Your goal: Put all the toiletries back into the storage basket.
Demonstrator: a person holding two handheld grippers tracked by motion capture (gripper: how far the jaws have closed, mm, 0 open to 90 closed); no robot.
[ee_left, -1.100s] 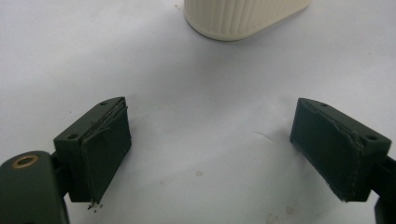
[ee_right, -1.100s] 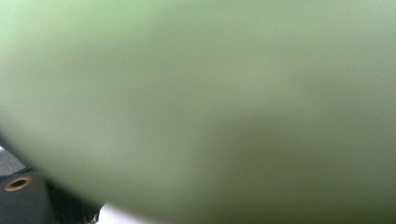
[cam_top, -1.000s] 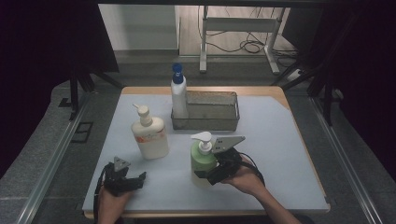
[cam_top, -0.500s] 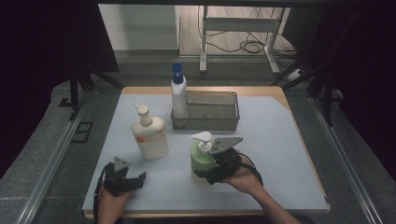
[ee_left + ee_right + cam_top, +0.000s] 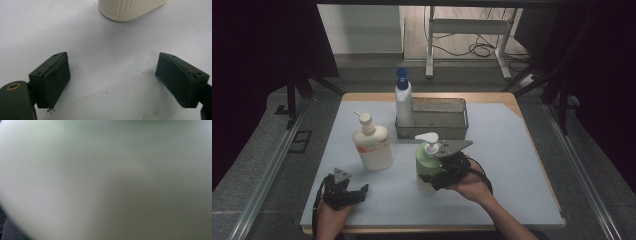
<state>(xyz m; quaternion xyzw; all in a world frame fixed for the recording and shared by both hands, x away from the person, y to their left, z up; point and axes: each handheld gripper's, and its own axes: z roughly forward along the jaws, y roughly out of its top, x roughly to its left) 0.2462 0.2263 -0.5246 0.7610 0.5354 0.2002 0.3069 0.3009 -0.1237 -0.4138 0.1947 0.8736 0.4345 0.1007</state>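
A green pump bottle point(image 5: 426, 161) with a white pump head stands upright on the white table mat point(image 5: 512, 165), right of centre. My right gripper point(image 5: 435, 178) comes at it from the right, jaws on either side of its lower body, shut on it. In the right gripper view the green bottle point(image 5: 105, 180) is a close blur. My left gripper point(image 5: 358, 193) rests near the front left edge, open and holding nothing. Its two black pads point(image 5: 57, 80) stand wide apart over bare mat, with the base of a cream pump bottle point(image 5: 130, 10) just ahead.
The cream pump bottle point(image 5: 372, 147) stands left of centre. A white bottle with a blue cap point(image 5: 403, 105) stands against the left end of a metal mesh basket point(image 5: 432, 131) at the back. Table legs and cables lie beyond the far edge.
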